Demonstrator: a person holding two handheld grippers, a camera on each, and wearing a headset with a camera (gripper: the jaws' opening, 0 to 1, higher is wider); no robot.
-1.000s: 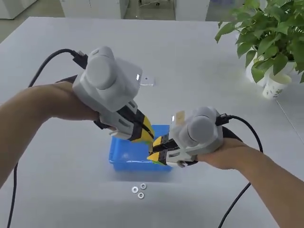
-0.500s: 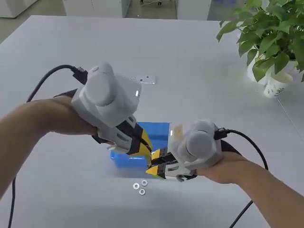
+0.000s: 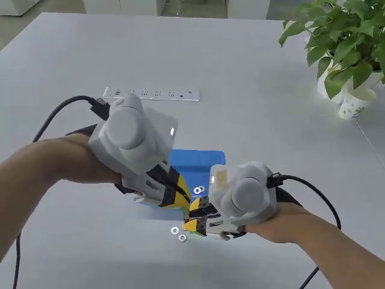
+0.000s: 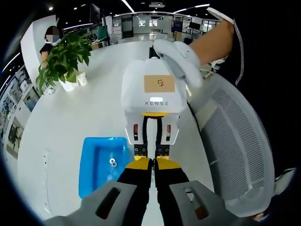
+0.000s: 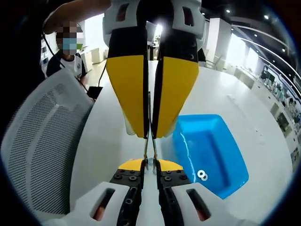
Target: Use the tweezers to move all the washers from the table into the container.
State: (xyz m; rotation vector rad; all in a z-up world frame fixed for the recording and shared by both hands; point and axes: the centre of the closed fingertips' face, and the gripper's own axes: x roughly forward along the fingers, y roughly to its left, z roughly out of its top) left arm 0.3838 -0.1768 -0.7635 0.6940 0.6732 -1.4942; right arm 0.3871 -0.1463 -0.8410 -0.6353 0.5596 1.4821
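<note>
Two washers (image 3: 174, 230) lie on the table (image 3: 271, 120) just beside the container (image 3: 201, 159), and more washers (image 5: 202, 175) lie inside it. Left gripper (image 4: 153, 162) and right gripper (image 5: 149, 165) meet tip to tip beside the container, each with jaws pressed together on the thin tweezers (image 5: 148, 148) running between them.
</note>
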